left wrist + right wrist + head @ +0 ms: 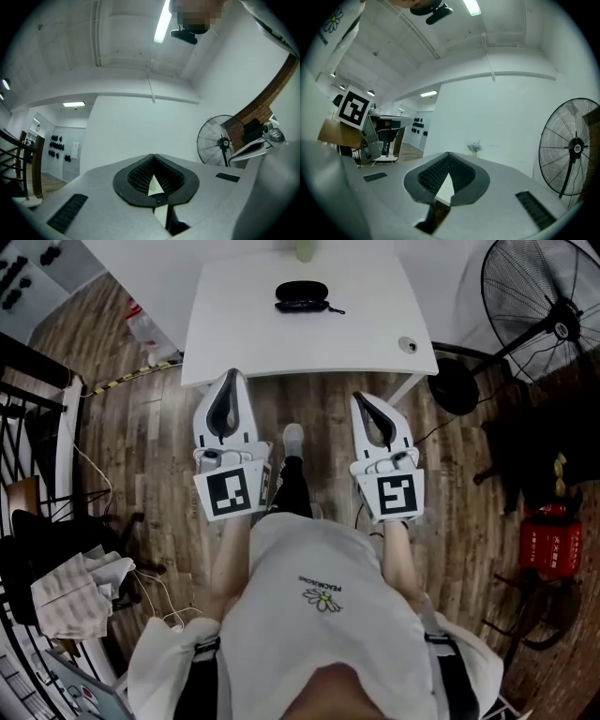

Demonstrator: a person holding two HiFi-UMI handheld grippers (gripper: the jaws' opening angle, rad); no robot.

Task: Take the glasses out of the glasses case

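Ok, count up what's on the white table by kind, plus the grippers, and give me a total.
Black glasses case: 1
Small round object: 1
Pale green item at the far edge of the table: 1
Grippers (left gripper, right gripper): 2
Total: 5

A black, oval glasses case (301,292) is lying flat and apparently shut on the white table (244,334), sitting near its far edge about midway across, with a thin dark strand (336,309) trailing from its right end.
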